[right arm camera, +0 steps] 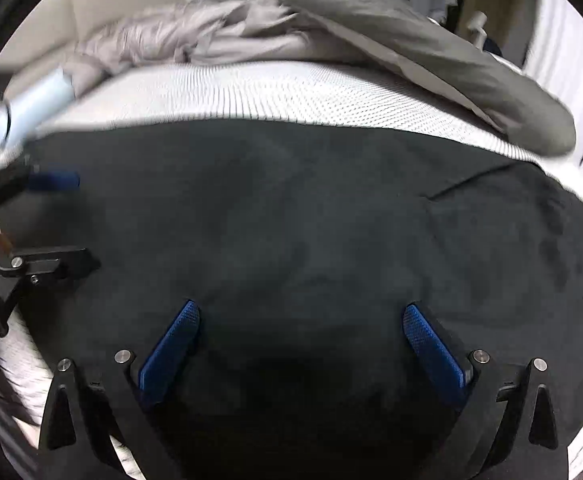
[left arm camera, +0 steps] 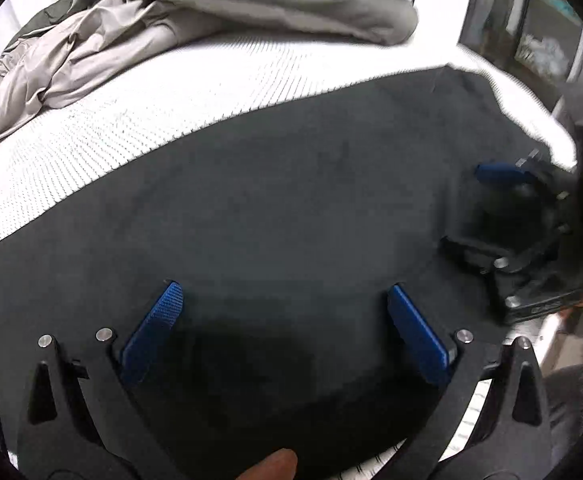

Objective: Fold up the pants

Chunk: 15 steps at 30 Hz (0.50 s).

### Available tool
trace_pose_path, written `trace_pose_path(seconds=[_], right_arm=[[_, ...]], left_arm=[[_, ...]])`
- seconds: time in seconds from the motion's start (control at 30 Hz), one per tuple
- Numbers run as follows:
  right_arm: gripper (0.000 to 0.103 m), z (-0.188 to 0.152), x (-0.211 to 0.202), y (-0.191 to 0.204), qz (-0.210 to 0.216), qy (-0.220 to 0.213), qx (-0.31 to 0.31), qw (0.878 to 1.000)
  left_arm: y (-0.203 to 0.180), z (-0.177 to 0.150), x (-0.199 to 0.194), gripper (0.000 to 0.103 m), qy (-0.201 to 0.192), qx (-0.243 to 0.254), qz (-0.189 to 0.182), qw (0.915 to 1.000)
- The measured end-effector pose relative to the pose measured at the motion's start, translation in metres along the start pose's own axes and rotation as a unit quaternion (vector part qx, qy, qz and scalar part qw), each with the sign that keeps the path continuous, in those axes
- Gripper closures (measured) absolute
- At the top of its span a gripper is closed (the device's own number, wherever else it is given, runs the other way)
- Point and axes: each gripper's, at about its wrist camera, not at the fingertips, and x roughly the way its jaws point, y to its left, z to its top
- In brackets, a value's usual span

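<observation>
Both the left gripper (left arm camera: 285, 328) and right gripper (right arm camera: 301, 350) hang wide open and empty, angled down over the dark pants (left arm camera: 271, 200). The pants lie flat across the near part of the white mattress (left arm camera: 131, 112), long axis running side to side, each gripper nearest its own end.

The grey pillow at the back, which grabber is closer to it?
Right. The grey pillow lies behind the pants' right end, where the right gripper hovers; the left gripper is further left.
</observation>
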Motion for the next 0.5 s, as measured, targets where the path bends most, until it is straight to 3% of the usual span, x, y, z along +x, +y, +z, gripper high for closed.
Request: trace_pose_path(seconds=[0.07, 0.13, 0.27, 0.5], right_arm=[[0.000, -0.002, 0.000, -0.011, -0.026, -0.001, 0.002, 1.000], [0.000, -0.006, -0.006, -0.031, -0.087, 0.001, 0.023, 0.996], [0.001, -0.012, -0.011, -0.056, -0.127, 0.008, 0.062, 0.990], [0.001, -0.014, -0.017, -0.059, -0.128, 0.010, 0.059, 0.990]], left_arm=[[0.009, -0.005, 0.005, 0.001, 0.005, -0.014, -0.011, 0.9998], [0.020, -0.008, 0.003, 0.001, 0.003, -0.027, -0.014, 0.9995], [0.043, -0.014, -0.002, 0.001, 0.006, -0.040, 0.000, 0.9992], [0.051, -0.026, -0.006, 0.000, -0.005, -0.039, 0.010, 0.9992]])
